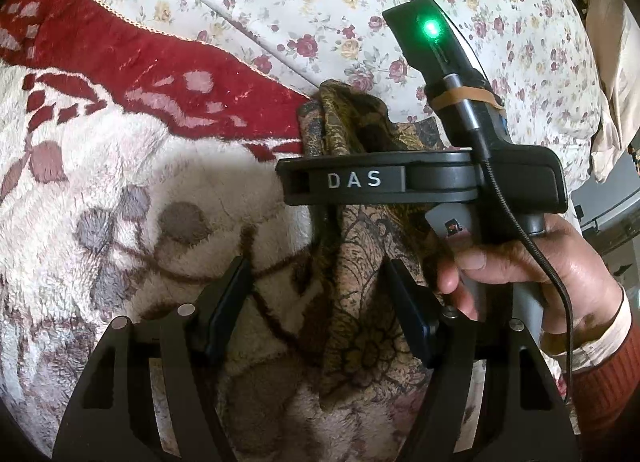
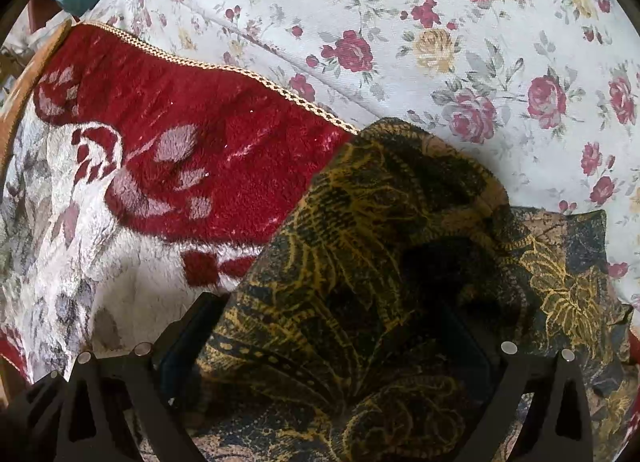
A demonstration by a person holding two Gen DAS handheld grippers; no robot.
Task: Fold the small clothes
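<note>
A small brown garment with a gold leaf print lies bunched where the fleece blanket meets the floral sheet. My right gripper points steeply down over it. Its jaws stand wide apart, the cloth heaped between and under them, and neither pad presses on it. In the left wrist view the same garment runs as a narrow strip up the right part of the gap of my left gripper, which is open. The right gripper's black housing marked DAS hangs over the garment's far end and hides its fingers.
A cream fleece blanket with a red border covers the left side. A rose-print sheet lies beyond. A hand with an orange sleeve holds the right gripper's handle. Beige fabric hangs at the right edge. A wooden rim shows far left.
</note>
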